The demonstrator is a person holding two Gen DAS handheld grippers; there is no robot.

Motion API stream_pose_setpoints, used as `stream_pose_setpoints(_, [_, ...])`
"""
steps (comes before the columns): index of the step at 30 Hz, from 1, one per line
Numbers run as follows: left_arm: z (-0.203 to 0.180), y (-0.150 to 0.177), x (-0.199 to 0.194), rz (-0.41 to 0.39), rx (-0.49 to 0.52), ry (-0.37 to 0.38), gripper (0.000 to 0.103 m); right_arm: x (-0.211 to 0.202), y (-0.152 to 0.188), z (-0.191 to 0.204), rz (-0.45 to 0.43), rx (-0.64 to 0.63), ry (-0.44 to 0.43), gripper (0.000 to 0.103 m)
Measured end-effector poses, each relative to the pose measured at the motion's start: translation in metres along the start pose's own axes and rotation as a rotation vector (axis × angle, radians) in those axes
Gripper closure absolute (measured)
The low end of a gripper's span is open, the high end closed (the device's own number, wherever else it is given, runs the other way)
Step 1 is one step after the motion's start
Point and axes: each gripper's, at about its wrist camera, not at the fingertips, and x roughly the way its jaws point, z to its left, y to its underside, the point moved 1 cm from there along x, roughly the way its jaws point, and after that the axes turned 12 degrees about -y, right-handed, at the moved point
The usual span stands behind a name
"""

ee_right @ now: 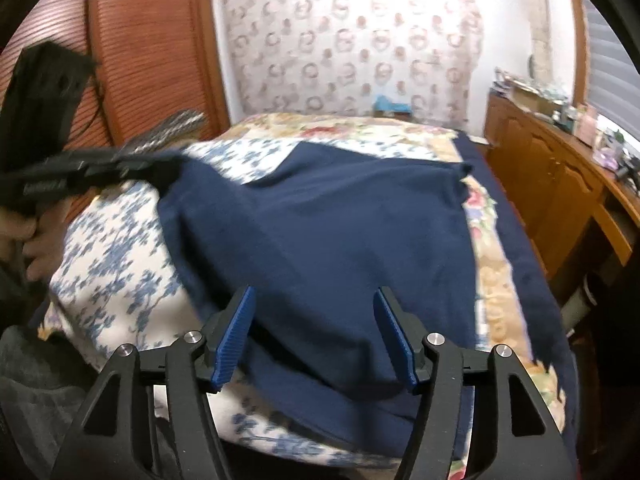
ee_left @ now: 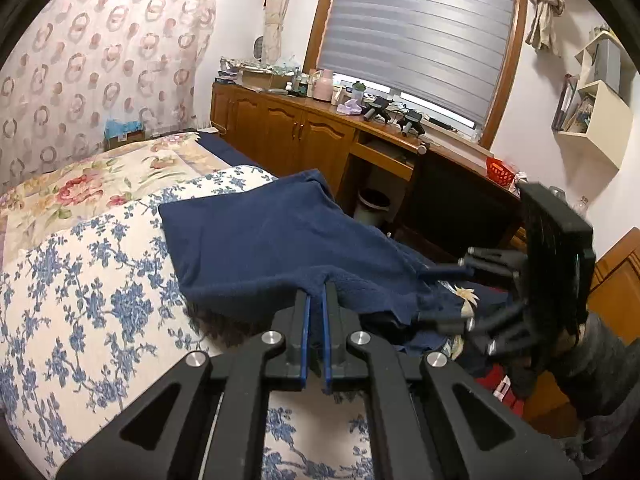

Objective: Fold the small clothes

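- While the navy garment (ee_right: 320, 232) lies spread over the blue-flowered quilt (ee_left: 80, 300), both grippers work at its near edge.
- Left gripper (ee_left: 316, 292): jaws closed, with an edge of the navy garment pinched between the blue pads; the cloth rises off the quilt toward the pinch. In the right wrist view this gripper (ee_right: 168, 168) sits at the garment's left corner, blurred, with a person's hand (ee_right: 28, 236) on its handle.
- Right gripper (ee_right: 314, 300): jaws parted — blue pads standing apart over the near part of the garment, not pressing on it. In the left wrist view it (ee_left: 444, 292) appears at the garment's right edge, blurred.
- Navy garment: the far edge lies flat on the quilt; the right side reaches the rose-patterned bedspread (ee_right: 484, 248) — beyond the garment this spread covers the rest of the bed.
- Wooden cabinet (ee_left: 288, 132): stands to the right of the garment, beside the bed, with clutter on top.
- Window blind (ee_left: 420, 28): above the cabinet, lowered most of the way.
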Motion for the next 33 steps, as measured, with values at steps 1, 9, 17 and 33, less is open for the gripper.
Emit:
stream_pose_setpoints(1, [0.000, -0.001, 0.001, -0.001, -0.001, -0.001, 0.102, 0.005, 0.002, 0.004, 0.014, -0.010, -0.010, 0.039])
stream_pose_setpoints(9, [0.002, 0.001, 0.005, -0.001, -0.011, -0.016, 0.102, 0.033, 0.017, 0.012, 0.112, -0.054, 0.008, 0.038])
stream_pose_setpoints(17, [0.004, -0.001, 0.010, -0.004, -0.018, -0.039, 0.102, 0.032, 0.031, 0.005, 0.157, -0.065, 0.025, 0.037])
stream_pose_setpoints(33, [0.013, 0.002, 0.010, -0.003, -0.037, -0.061, 0.102, 0.022, 0.036, -0.028, 0.186, -0.056, 0.151, 0.067])
